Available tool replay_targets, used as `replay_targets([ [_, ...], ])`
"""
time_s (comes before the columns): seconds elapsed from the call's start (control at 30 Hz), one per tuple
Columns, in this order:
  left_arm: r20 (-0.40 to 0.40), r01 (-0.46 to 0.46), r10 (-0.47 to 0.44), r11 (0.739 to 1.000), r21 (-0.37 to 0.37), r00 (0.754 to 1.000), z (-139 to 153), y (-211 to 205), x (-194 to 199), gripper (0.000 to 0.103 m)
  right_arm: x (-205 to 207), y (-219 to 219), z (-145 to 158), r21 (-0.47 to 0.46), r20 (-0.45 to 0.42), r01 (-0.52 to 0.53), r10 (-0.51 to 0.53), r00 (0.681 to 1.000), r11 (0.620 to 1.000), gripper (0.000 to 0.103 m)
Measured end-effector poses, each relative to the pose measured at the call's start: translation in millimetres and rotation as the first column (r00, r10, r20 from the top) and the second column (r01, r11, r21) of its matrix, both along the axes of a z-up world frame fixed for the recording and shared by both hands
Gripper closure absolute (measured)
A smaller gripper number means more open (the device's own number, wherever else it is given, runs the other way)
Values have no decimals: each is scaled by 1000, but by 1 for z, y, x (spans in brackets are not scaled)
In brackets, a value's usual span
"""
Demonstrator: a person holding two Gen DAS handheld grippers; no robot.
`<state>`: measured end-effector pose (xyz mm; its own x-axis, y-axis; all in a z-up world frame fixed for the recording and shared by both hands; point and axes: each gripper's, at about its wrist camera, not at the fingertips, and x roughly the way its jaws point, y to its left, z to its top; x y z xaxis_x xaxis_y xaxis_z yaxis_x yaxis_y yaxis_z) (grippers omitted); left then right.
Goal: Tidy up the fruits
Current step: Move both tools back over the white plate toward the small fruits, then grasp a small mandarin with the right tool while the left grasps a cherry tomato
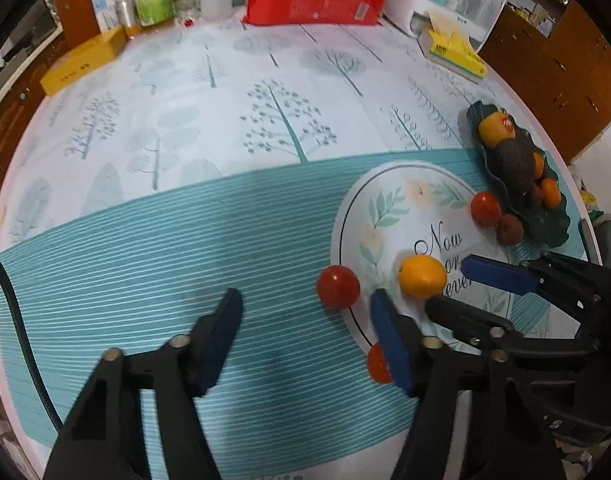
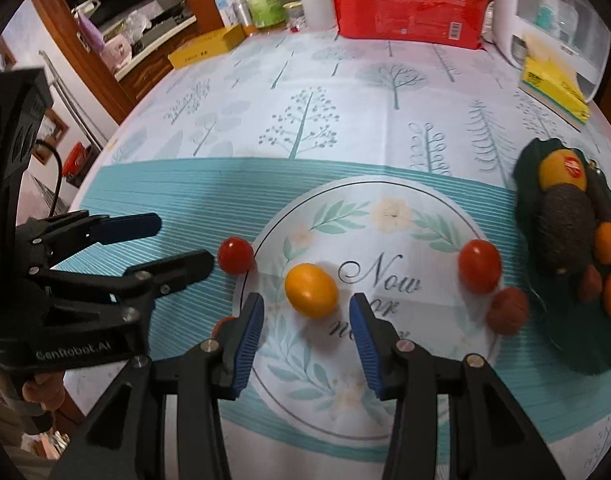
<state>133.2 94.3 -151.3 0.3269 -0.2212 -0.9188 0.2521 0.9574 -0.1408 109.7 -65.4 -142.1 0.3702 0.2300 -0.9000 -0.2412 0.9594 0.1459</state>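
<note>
The right claw [image 2: 307, 316] is open and holds nothing; the small orange fruit [image 2: 311, 290] sits just past its tips on the round flowery mat [image 2: 385, 216]. The left claw [image 1: 305, 316] is open too, empty, near a red tomato [image 1: 338, 287] at the mat's edge. More fruit fills the dark green dish [image 2: 525, 176] on the table [image 1: 185, 100].

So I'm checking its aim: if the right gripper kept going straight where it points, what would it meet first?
Probably the yellow-orange fruit, lying just ahead of the open right gripper on the round floral mat; depth is hard to judge.
</note>
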Motion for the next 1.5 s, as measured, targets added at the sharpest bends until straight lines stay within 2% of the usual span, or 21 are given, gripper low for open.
replay_targets([
  [0.23,-32,33,-34,999,-40,999,-19,-7,12,59,12,1,-16,-33,-9,4,-5,1000,999,58],
  [0.37,-28,52,-54,997,-56,998,-20,-11,15,63,17,-4,-20,-3,-13,4,-4,1000,1000,59],
  [0.43,-29,67,-69,996,-63,997,-21,-13,17,65,17,-4,-21,3,-13,-2,2,1000,1000,62],
  [0.5,-33,78,-80,995,-67,996,-22,-15,16,68,17,-3,-22,24,-26,-20,21,999,1000,71],
  [0.73,-47,91,-94,993,-74,994,-27,-23,18,76,12,-3,-19,4,-20,-37,37,999,999,72],
  [1.0,-27,74,-76,995,-64,997,-26,-24,16,78,2,-8,-9,28,0,-32,32,999,999,72],
  [1.2,10,66,-66,996,-52,998,-6,-27,4,78,-9,-17,-3,36,14,-25,25,1000,999,72],
  [1.5,112,128,-117,988,-91,987,60,-66,-21,78,-31,-50,23,59,47,27,-30,998,998,72],
])
